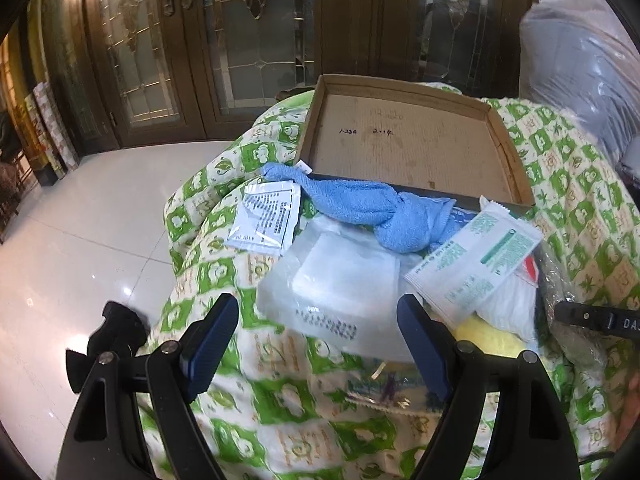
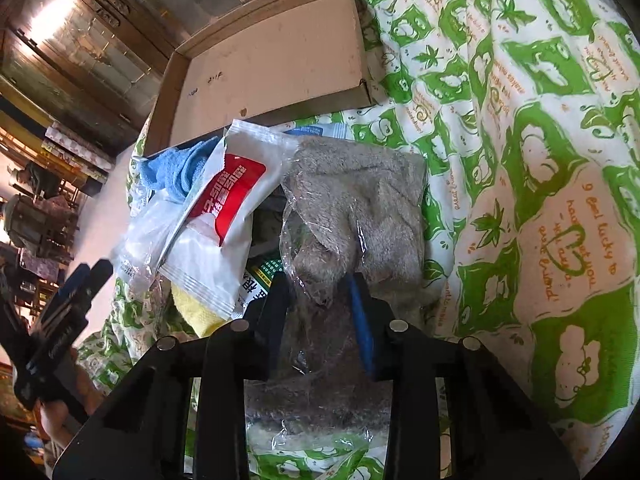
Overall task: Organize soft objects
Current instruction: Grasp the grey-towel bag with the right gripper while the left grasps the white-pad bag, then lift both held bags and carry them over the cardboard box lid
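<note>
My right gripper (image 2: 320,284) is shut on a grey fuzzy cloth in a clear plastic bag (image 2: 352,208), lying on the green-and-white quilt (image 2: 540,140). My left gripper (image 1: 320,316) is open, just in front of a clear bag of white pads (image 1: 340,280). A blue towel (image 1: 372,204) lies across the near edge of an open cardboard box lid (image 1: 400,140). A white-and-green sachet (image 1: 476,256), a white-and-red packet (image 2: 224,216) and a yellow cloth (image 2: 196,312) lie in the pile.
A small printed clear packet (image 1: 266,216) lies left of the towel. White tiled floor (image 1: 80,220) and glass-fronted wooden cabinets (image 1: 180,40) lie beyond the quilt. A large plastic-wrapped bundle (image 1: 580,72) sits at the right. My left gripper shows in the right wrist view (image 2: 76,292).
</note>
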A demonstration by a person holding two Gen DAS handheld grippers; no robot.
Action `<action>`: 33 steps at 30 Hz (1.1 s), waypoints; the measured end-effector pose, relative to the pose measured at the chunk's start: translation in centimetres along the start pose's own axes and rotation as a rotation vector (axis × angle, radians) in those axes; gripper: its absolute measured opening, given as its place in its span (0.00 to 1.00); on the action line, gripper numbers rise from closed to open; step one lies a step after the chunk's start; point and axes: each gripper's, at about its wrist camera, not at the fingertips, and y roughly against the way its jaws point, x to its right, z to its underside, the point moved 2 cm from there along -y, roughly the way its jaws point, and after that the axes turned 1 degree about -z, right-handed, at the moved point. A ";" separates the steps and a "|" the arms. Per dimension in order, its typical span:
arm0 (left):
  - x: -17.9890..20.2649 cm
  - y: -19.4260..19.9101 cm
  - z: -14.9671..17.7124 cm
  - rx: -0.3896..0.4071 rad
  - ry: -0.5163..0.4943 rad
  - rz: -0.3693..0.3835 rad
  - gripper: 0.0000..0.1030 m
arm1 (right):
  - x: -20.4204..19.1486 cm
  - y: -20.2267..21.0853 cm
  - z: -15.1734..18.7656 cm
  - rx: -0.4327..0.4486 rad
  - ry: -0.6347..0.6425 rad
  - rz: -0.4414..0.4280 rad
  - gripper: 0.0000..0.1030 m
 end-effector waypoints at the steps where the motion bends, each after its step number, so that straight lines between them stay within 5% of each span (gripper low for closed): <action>1: 0.1 -0.2 -0.3 -0.005 -0.013 0.001 0.79 | 0.2 0.0 0.1 -0.005 -0.005 -0.007 0.29; 7: 2.5 -3.0 -1.8 -0.111 -0.205 0.159 0.79 | 0.6 -0.3 0.1 -0.019 -0.024 -0.028 0.29; 13: 3.8 -7.2 -2.1 -0.208 -0.374 0.124 0.80 | 0.7 -0.5 0.0 -0.025 -0.031 -0.037 0.29; 17: 4.0 -8.5 -1.8 -0.236 -0.401 0.154 0.82 | 0.7 -0.9 -0.1 -0.034 -0.037 -0.041 0.29; 20: 3.9 -9.4 -2.0 -0.250 -0.382 0.172 0.93 | 0.5 -1.5 -0.2 -0.044 -0.036 -0.040 0.29; 23: 3.5 -10.3 -1.9 -0.265 -0.339 0.183 0.92 | 0.4 -1.8 -0.3 -0.047 -0.037 -0.040 0.29; 28: 3.6 -9.2 -0.7 -0.230 -0.339 0.194 0.64 | 0.6 -1.9 -0.5 -0.043 -0.048 -0.043 0.29; 33: 4.5 -7.1 1.1 -0.202 -0.360 0.178 0.49 | 0.7 -1.4 -0.3 -0.027 -0.047 -0.042 0.29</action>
